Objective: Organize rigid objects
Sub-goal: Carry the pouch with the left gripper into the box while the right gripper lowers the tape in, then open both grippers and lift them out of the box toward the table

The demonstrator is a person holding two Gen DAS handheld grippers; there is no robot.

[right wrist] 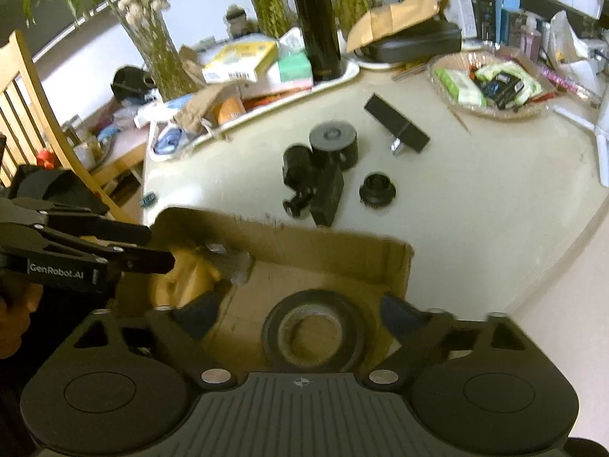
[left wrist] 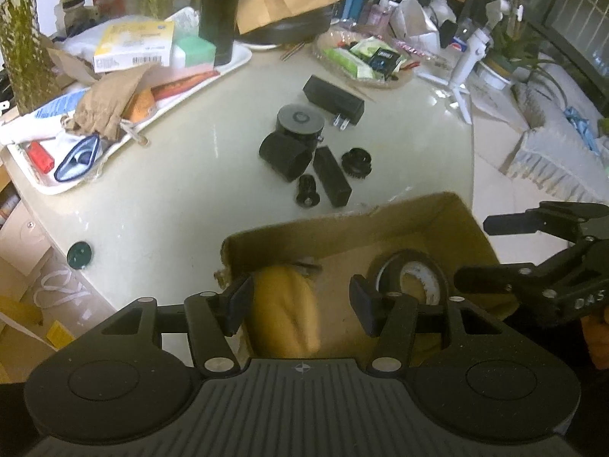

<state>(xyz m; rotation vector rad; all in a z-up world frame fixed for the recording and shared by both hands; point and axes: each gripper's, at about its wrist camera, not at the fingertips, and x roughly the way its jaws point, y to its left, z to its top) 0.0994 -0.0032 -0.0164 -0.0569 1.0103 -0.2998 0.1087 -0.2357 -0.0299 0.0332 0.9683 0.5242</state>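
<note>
Right wrist | right tongs [right wrist: 300, 314] spread wide over tape roll [right wrist: 313, 329], untouched | left tongs [left wrist: 300, 301] apart, empty

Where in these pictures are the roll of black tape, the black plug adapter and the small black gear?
roll of black tape [right wrist: 313, 333]: right wrist view, on its top face.
black plug adapter [left wrist: 334, 99]: left wrist view, on its top face.
small black gear [left wrist: 356, 160]: left wrist view, on its centre.

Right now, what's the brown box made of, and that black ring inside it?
The box looks like plain cardboard: dull brown, with a ragged torn top edge. The black ring seems to be a roll of tape, probably smooth plastic or vinyl, wound around a pale core that looks like cardboard. I can't be sure from these pictures.
</note>
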